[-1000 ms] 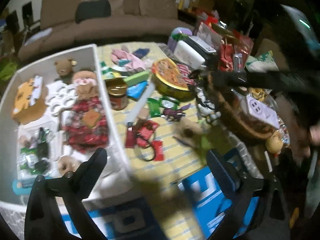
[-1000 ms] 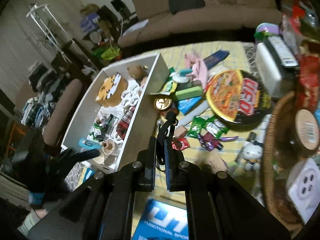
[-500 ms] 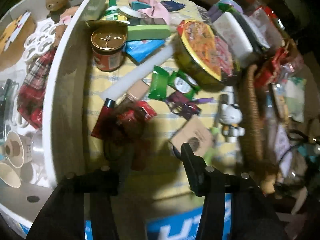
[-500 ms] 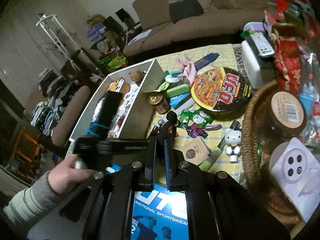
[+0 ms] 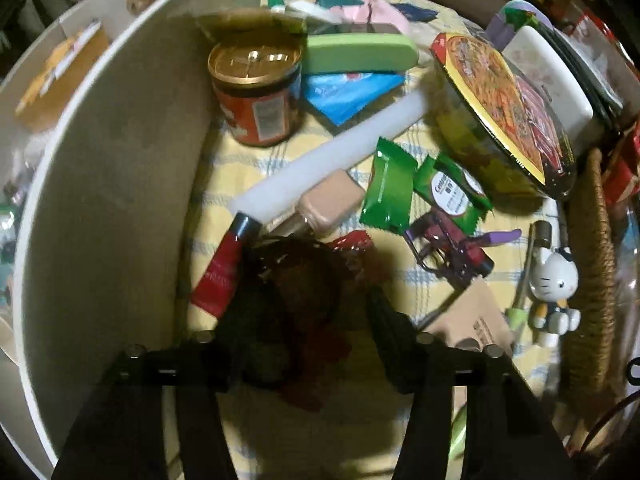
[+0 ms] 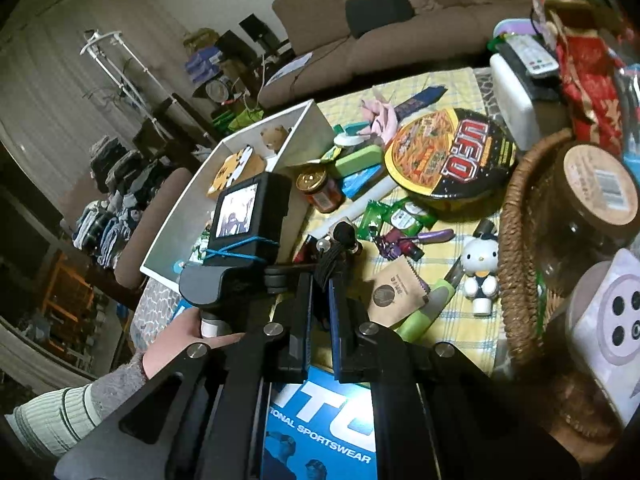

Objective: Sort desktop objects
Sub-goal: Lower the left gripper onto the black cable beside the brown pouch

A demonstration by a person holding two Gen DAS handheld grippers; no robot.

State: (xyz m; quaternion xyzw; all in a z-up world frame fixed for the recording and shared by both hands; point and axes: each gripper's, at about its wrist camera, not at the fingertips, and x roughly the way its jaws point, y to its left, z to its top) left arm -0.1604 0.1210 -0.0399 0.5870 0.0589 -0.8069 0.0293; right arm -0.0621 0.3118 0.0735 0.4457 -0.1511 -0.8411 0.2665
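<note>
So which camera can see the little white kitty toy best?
The right wrist view: the kitty toy stands upright, sharp and whole beside the wicker basket. The left wrist view shows it too, but squashed at the picture's edge.

A brown sofa point(image 6: 400, 12) with 1 dark cushion point(image 6: 378, 10) stands against a pale wall point(image 6: 180, 0). A white rack point(image 6: 120, 68) stands left, near folded clothes point(image 6: 116, 184). Lighting is dim and warm.
</note>
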